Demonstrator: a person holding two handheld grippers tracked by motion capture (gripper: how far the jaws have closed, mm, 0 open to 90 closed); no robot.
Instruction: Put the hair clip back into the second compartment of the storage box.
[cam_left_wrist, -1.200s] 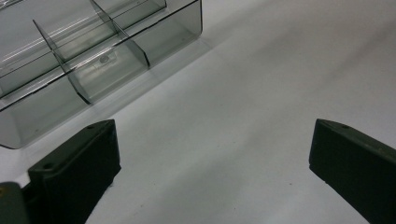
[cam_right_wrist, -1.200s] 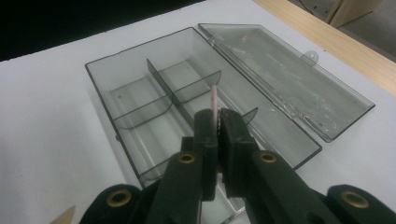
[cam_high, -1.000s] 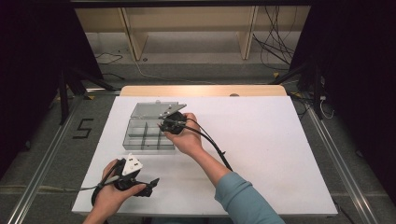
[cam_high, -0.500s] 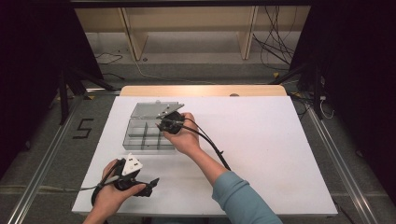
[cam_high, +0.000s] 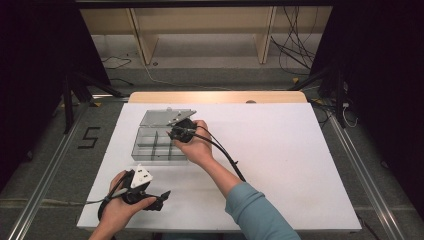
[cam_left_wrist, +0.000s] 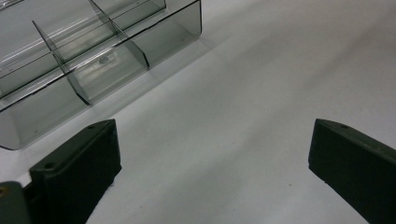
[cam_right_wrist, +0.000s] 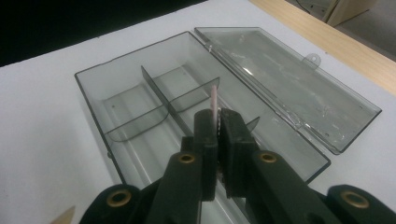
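Note:
A clear smoky compartment box (cam_high: 150, 156) lies on the white table left of centre, its lid (cam_high: 161, 118) folded open toward the far side. My right gripper (cam_high: 176, 132) hovers over the box's right part, shut on a thin pale pink stick (cam_right_wrist: 214, 100) that pokes up past the fingertips. In the right gripper view the gripper (cam_right_wrist: 217, 117) hangs above the box's dividers (cam_right_wrist: 161, 100), with the lid (cam_right_wrist: 289, 84) beyond. My left gripper (cam_high: 161, 198) rests near the front left of the table, open and holding nothing. In the left gripper view the gripper (cam_left_wrist: 212, 149) faces bare table, with the box (cam_left_wrist: 93, 60) at upper left.
The white table top (cam_high: 290, 160) stretches wide to the right of the box. A wooden strip (cam_high: 220, 97) borders its far edge. Metal rails (cam_high: 45, 180) run along both sides on the floor. The right gripper's cable (cam_high: 227, 157) trails along the forearm.
My right gripper has drifted slightly left over the box with the stick in it. The left gripper has stayed put.

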